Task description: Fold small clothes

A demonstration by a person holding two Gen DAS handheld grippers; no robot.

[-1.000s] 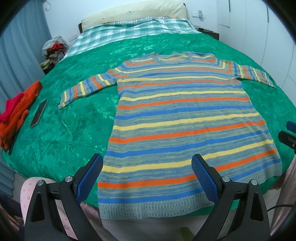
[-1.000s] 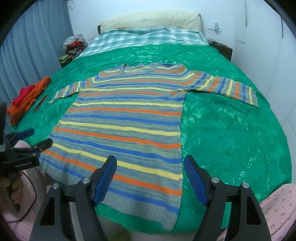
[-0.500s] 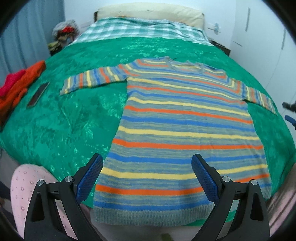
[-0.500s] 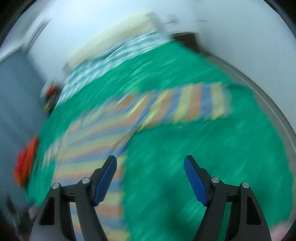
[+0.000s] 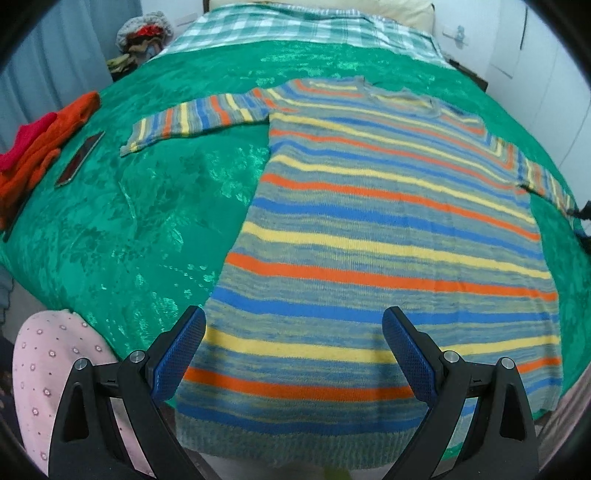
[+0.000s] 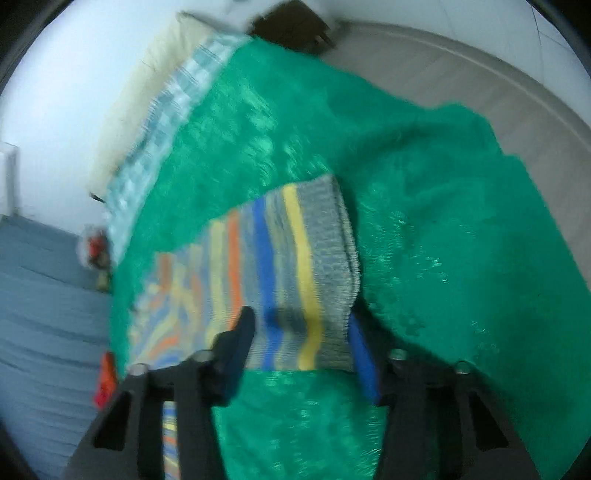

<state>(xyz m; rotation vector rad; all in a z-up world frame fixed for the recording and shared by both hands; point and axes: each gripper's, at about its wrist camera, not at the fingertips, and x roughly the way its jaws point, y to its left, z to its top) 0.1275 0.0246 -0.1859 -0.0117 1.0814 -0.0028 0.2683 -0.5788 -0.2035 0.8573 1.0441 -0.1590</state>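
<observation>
The left gripper (image 5: 293, 354) hangs spread over the hem of the striped sweater (image 5: 388, 229), flat on the green bedspread (image 5: 147, 221). The right gripper (image 6: 301, 345) – jaws just closing – straddles the cuff (image 6: 328, 258) of 1 sleeve, whose length runs away towards the body; grip unclear.

Sweater (image 5: 388, 229) flat on bedspread (image 5: 155, 229), hem nearest the left wrist camera, collar toward pillow (image 5: 402, 11). Phone (image 5: 79, 158) left of left sleeve (image 5: 195, 122), clothes pile (image 5: 37, 155) further left. Right sleeve cuff (image 6: 325, 266) sits between right gripper (image 6: 301, 339) fingers.
</observation>
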